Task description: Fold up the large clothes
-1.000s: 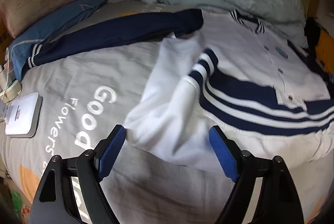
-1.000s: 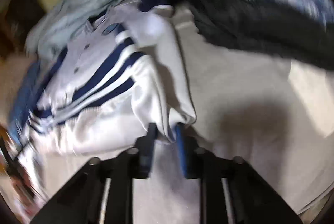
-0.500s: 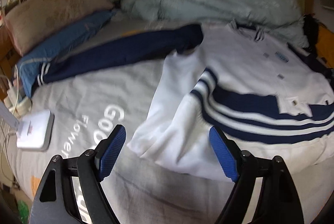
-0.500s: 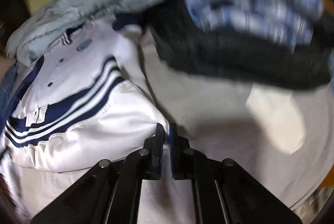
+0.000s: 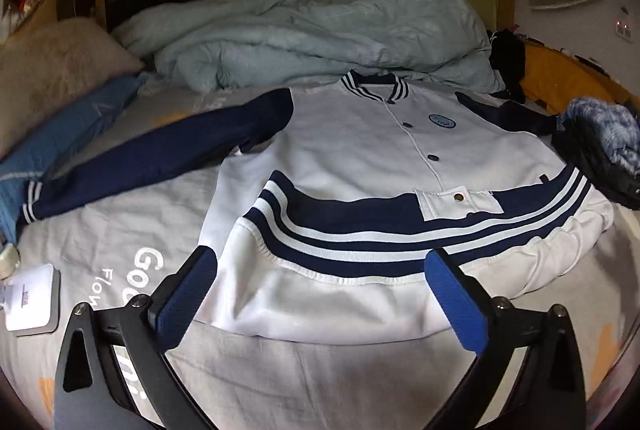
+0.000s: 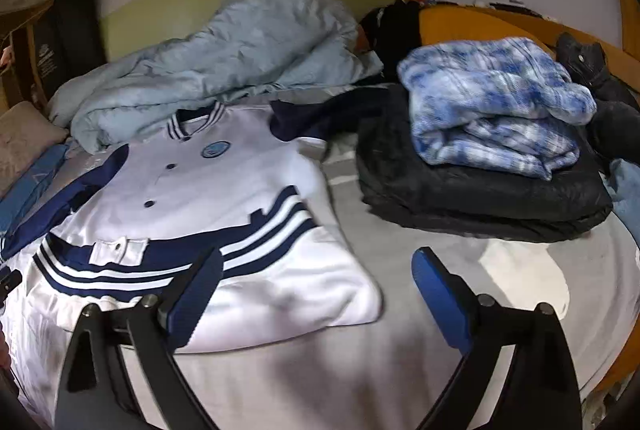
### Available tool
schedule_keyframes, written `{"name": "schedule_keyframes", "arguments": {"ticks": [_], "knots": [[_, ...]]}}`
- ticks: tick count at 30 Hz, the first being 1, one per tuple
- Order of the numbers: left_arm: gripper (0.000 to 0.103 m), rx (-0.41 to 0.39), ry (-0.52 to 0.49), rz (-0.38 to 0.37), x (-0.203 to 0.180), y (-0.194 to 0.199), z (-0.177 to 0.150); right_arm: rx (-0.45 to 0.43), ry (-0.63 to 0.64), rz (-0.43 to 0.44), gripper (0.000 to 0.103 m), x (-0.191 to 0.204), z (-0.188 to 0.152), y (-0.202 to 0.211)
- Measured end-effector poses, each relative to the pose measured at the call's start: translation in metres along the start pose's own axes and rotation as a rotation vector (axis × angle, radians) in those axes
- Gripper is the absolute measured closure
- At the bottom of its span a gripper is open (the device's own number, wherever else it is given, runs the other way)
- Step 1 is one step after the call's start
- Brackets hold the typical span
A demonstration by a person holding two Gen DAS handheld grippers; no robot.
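A white varsity jacket [image 5: 360,149] with navy sleeves and a navy-striped hem lies front up on the grey bed sheet [image 5: 100,230], its lower part folded up over the body. One navy sleeve [image 5: 160,153] stretches out to the left. My left gripper [image 5: 320,294] hovers over the jacket's near edge, its jaws opening wide with no cloth pinched. In the right wrist view the jacket [image 6: 208,181] lies to the left. My right gripper [image 6: 318,294] hangs over the jacket's near right corner, jaws opening and gripping nothing.
A crumpled pale-blue duvet [image 5: 320,37] fills the back of the bed. Pillows [image 5: 52,69] lie at the left. A folded dark garment [image 6: 480,197] with a blue plaid one [image 6: 492,109] on top sits at the right. A white device [image 5: 32,298] rests at the left edge.
My right gripper has let go of the jacket's corner and opened wide. My left gripper's jaws have widened. Both grippers have lifted and drawn back, and the jacket now lies still.
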State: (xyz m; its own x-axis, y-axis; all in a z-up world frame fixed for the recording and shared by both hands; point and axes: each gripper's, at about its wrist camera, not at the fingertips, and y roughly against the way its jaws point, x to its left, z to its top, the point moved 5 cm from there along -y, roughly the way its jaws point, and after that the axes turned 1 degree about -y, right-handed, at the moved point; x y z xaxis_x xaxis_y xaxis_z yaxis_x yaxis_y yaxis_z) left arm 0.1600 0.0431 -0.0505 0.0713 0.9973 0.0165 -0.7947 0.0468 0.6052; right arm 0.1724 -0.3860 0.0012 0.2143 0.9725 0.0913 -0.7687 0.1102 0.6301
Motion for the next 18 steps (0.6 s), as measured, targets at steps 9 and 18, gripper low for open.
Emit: {"name": "schedule_keyframes", "arguments": {"ticks": [9,18], "knots": [[0.0,0.046,-0.141,-0.041,-0.032,-0.01,-0.015,0.007,0.125,0.024,0.0,0.032,-0.015,0.0],[0.002,0.211,-0.318,0.016,-0.074,-0.046,-0.052,0.214,0.593,0.021,0.0,0.1,-0.08,-0.031]]}}
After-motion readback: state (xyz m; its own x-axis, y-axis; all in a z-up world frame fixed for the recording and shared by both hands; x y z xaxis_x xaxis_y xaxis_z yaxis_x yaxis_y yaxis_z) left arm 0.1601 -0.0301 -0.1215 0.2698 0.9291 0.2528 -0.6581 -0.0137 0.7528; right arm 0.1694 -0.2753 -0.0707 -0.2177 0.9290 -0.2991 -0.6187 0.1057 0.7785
